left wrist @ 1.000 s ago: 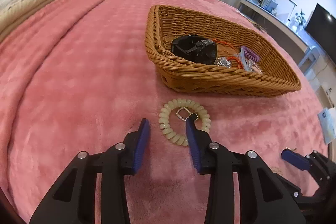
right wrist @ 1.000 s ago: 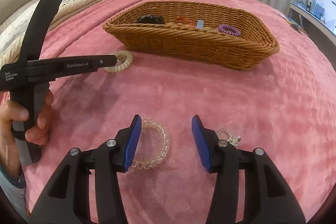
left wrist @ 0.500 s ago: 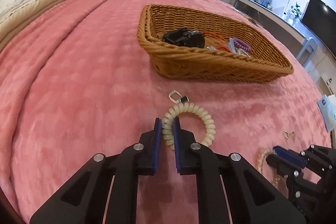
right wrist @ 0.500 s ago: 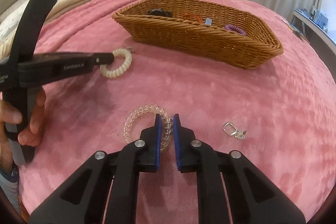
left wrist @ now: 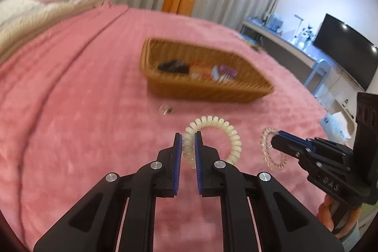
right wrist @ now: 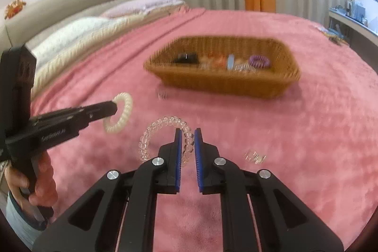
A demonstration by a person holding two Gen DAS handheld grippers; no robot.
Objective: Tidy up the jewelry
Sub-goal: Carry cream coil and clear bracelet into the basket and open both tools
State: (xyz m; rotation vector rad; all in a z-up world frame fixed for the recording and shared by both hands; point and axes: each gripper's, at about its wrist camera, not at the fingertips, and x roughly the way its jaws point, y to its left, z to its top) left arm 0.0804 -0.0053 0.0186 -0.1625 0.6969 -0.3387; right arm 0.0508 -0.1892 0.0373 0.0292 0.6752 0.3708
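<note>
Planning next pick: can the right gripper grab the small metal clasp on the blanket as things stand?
Probably not yet: the right gripper is shut on the clear coil bracelet. The clasp lies unobstructed on the blanket.

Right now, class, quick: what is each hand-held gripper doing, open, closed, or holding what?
Left hand-held gripper: closed on the cream spiral hair tie.
Right hand-held gripper: closed on the clear spiral hair tie.

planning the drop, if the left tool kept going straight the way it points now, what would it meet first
Probably the small metal charm on the pink blanket, then the wicker basket just beyond. The left tool carries the cream coil bracelet; depth is unclear.
</note>
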